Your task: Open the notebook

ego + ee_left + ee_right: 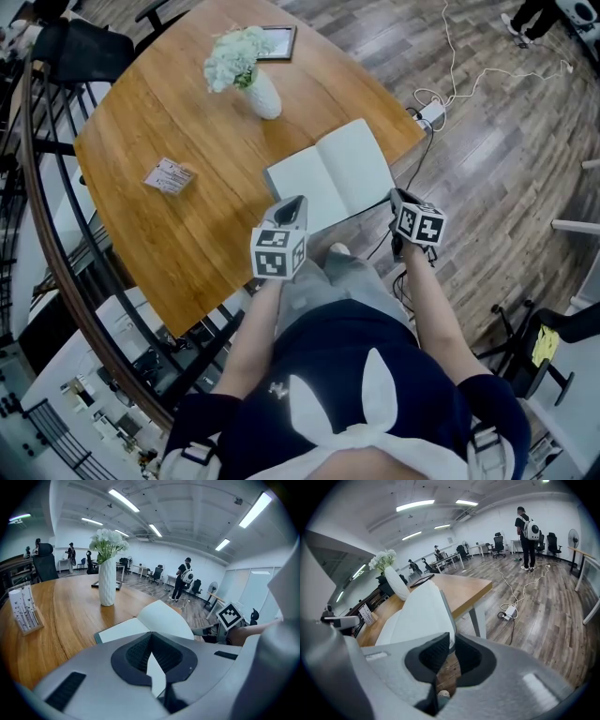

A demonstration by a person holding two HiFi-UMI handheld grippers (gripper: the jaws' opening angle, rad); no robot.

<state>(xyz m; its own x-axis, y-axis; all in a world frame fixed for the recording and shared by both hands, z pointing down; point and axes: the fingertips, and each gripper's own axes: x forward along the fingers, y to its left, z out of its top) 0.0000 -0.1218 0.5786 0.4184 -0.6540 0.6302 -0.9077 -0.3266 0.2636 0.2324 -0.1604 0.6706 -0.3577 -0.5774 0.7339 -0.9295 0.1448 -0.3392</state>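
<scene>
The notebook [333, 178] lies open, blank white pages up, at the near edge of the wooden table [178, 112]. Its right half [164, 616] curves up off the table. My left gripper [292, 204] sits over the near corner of the left page, its jaws shut [151, 634] with nothing seen between the tips. My right gripper [394, 199] is at the notebook's right edge [440, 606], beyond the table edge. Its jaws [452, 637] stand a narrow slit apart, with the grey cover edge running down to the tips.
A white vase of flowers [258, 94] stands behind the notebook, with a dark tablet [277, 42] beyond it. A small card stand [170, 176] sits to the left. A power strip and cables [431, 112] lie on the floor to the right. A curved railing [56, 253] borders the table's left.
</scene>
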